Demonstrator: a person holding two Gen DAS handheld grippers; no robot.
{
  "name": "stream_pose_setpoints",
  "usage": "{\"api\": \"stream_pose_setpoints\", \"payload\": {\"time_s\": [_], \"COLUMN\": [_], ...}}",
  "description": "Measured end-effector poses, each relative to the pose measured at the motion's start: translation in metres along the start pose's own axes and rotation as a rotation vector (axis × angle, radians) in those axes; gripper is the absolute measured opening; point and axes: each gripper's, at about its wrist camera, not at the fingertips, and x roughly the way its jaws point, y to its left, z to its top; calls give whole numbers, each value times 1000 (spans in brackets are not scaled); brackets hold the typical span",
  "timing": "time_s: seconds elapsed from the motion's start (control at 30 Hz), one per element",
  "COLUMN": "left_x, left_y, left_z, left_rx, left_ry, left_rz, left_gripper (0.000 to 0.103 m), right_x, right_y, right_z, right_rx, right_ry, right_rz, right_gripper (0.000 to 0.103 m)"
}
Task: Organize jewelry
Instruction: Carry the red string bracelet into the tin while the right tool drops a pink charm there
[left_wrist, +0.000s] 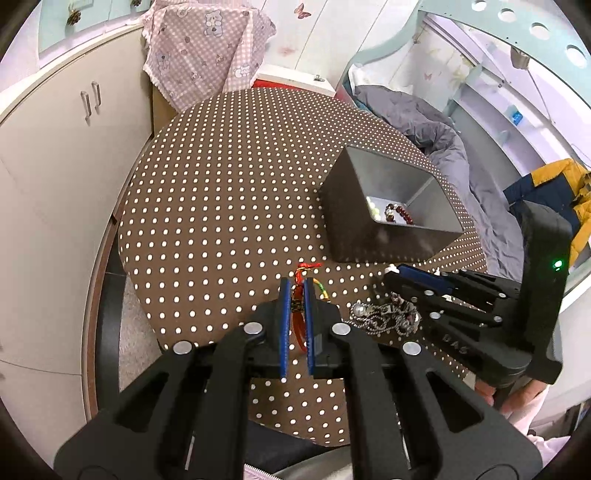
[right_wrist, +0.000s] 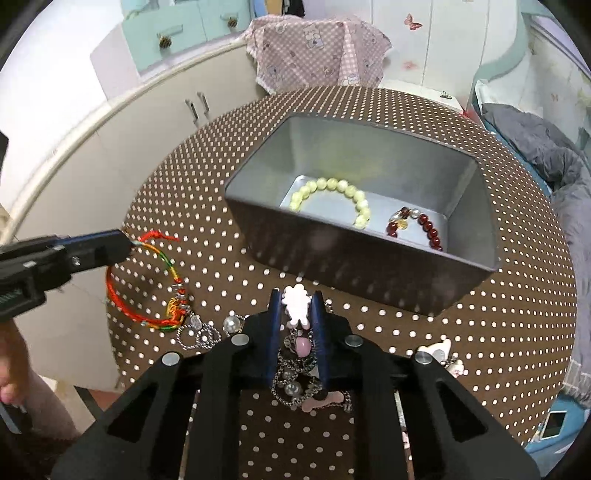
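Note:
My left gripper (left_wrist: 296, 284) is shut on a red and multicoloured cord bracelet (left_wrist: 298, 314); in the right wrist view (right_wrist: 127, 245) the bracelet (right_wrist: 147, 317) hangs down onto the table. My right gripper (right_wrist: 295, 295) is shut on a silver chain with pearls and a white charm (right_wrist: 296, 306); it shows in the left wrist view (left_wrist: 397, 271) over the chain pile (left_wrist: 384, 314). The grey metal box (right_wrist: 369, 258) (left_wrist: 343, 221) holds a pale green bead bracelet (right_wrist: 332, 192) and a dark red bead bracelet (right_wrist: 421, 225).
The round table (left_wrist: 221, 184) has a brown polka-dot cloth. White charms (right_wrist: 443, 350) lie at the table's right edge. A white cabinet (left_wrist: 55, 166) stands left, a checked cloth (left_wrist: 207, 55) behind, and a bed with grey bedding (left_wrist: 443, 140) right.

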Motion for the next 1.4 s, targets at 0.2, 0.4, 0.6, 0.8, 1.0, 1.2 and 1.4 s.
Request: {"api": "stream_pose_setpoints", "payload": {"time_s": [0.2,0.4,0.6,0.8,1.0,1.2,1.4], "left_x": [-4,-6,-17,-29,-21,5,24], "left_y": [-11,-22,-42,-66,-83,-90,-90], "left_z": [9,18,31,51,69,76,79], "left_rx": [24,46,99,139,154,159,168], "left_ry": [-27,-41,-79,-140,-156,-114,-82], "left_rz": [-12,-27,-58,-83,-91,-72,-19], "left_gripper": [7,7,7,7,7,7,8], "right_x": [-20,-43,-68,-85,-85,-67,-60], "right_y": [-15,-23,-35,-46,-55,-66,-75], "right_z": [4,8,20,33,41,42,44], "right_rx": [38,56,63,69,75,102,138], "right_ry": [-46,-101,-178,-252,-275,-228,-202], "right_rz": [28,23,-20,-57,-74,-55,-34], "right_gripper": [15,15,15,15,15,15,41]}}
